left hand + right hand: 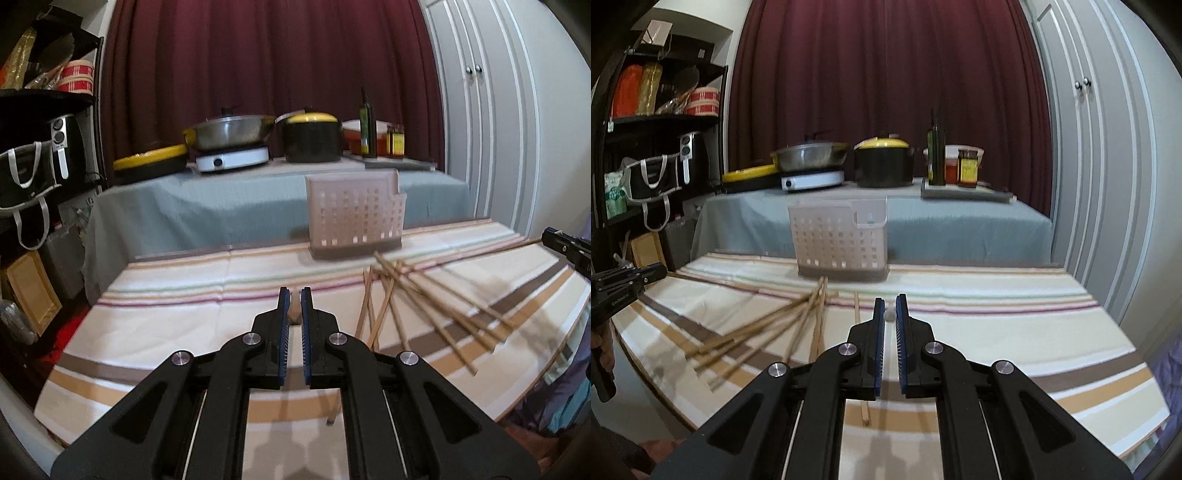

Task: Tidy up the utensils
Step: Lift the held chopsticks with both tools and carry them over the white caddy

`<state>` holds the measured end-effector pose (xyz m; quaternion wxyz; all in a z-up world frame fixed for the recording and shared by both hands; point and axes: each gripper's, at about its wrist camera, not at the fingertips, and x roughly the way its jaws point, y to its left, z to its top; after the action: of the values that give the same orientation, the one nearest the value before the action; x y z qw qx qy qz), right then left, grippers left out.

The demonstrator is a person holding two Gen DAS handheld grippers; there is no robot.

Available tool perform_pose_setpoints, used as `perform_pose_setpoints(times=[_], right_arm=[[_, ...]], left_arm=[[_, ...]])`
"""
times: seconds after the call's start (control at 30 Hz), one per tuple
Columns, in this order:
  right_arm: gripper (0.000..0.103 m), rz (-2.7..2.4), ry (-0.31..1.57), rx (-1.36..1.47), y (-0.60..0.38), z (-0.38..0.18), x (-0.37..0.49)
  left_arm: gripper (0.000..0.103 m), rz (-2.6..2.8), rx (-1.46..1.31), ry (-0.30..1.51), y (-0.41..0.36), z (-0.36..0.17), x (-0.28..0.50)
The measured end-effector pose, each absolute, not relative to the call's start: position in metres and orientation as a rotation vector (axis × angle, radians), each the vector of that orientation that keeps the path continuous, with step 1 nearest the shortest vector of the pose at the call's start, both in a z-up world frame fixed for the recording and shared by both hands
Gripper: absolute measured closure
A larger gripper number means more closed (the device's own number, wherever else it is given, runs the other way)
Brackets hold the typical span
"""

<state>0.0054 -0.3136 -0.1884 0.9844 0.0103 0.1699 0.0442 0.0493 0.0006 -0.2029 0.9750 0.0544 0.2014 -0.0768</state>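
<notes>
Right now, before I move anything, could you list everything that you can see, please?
chopsticks: several, wooden, loose pile on the cloth, near the holder
holder: one, pale, perforated, upright behind the pile
cloth: one, striped, covers the near table
pan: one, steel, on the hotplate, rear table
hotplate: one, white, rear table
pot: one, black with a yellow lid, right of the pan
bottle: one, dark green, right of the pot
jars: at least two, red and yellow, beside the bottle
curtain: maroon, at the back
shelf: black, at the left
left gripper: black, seems shut on one chopstick
right gripper: black, seems shut on another
</notes>
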Motion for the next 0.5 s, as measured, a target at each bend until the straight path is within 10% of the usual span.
perform_pose_setpoints(times=[0.5], right_arm=[[0.096,0.069,0.381,0.036,-0.318,-0.139,0.04]], left_arm=[[0.097,-0.146,0.024,0.442,0.017,-0.143,0.076]])
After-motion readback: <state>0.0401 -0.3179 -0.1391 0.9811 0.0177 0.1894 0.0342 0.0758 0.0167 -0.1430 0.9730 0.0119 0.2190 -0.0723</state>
